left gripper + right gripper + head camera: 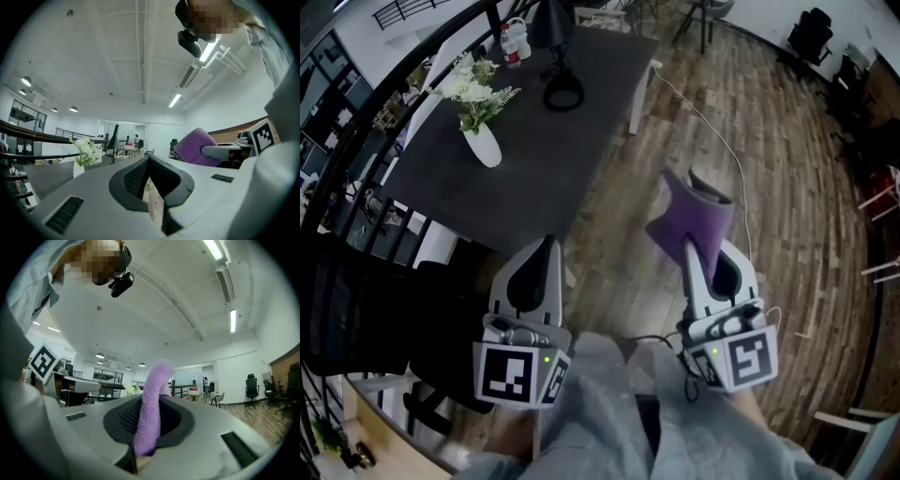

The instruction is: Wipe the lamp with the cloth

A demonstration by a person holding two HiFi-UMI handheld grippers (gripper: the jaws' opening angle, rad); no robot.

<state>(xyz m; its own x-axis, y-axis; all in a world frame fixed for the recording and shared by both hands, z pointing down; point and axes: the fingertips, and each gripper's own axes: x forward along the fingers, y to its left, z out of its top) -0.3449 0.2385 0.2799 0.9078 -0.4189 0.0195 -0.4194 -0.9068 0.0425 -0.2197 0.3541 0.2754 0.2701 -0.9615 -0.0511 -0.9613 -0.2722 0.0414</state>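
The black desk lamp [553,37] stands at the far end of the dark table [534,159], its ring base toward me; it also shows small in the left gripper view as the lamp [114,138]. The purple cloth [694,217] sticks up from my right gripper [690,246], which is shut on it over the wooden floor, well short of the table. In the right gripper view the cloth [152,401] stands upright between the jaws of the right gripper [146,434]. My left gripper [551,242] is shut and holds nothing, near the table's front corner. The left gripper view shows its own jaws [150,171] together and the cloth [196,146] at right.
A white vase of flowers [480,127] and a bottle [515,41] stand on the table. A white cable [712,131] runs across the floor. Office chairs [814,34] stand at the far right, a black chair [356,309] at my left by the railing.
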